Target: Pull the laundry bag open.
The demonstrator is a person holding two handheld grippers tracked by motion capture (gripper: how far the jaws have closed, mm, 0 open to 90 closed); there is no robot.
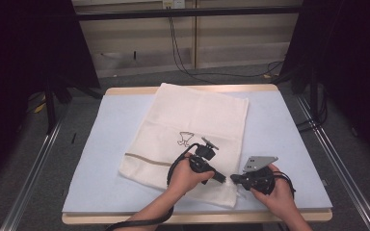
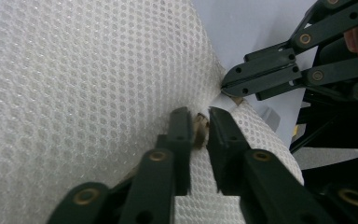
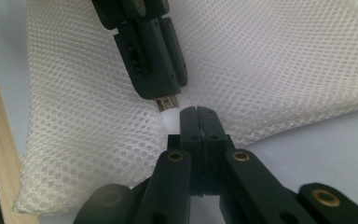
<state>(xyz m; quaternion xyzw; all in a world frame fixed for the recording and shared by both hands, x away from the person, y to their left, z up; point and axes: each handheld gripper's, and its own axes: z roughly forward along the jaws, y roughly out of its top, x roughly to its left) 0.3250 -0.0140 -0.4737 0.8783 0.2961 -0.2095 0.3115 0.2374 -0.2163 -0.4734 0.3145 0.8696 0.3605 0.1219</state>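
One white mesh bag (image 1: 188, 130) lies on the table (image 1: 294, 144); near its front edge, two grippers meet. The right gripper (image 3: 199, 112) is clamped on the bag's edge, and the left gripper (image 2: 200, 128) is pinching, seemingly, one brass zipper pull (image 2: 199, 130).

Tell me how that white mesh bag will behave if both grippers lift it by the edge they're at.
Probably floppy: the mesh bag lies flat and already puckers where the right gripper pinches its edge. Likely light, since the open netting looks thin. The left gripper sits on a small brass zipper pull; that tiny piece may slip out.

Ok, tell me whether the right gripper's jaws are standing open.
No: the right gripper has its jaws pressed together on the edge of the mesh bag.
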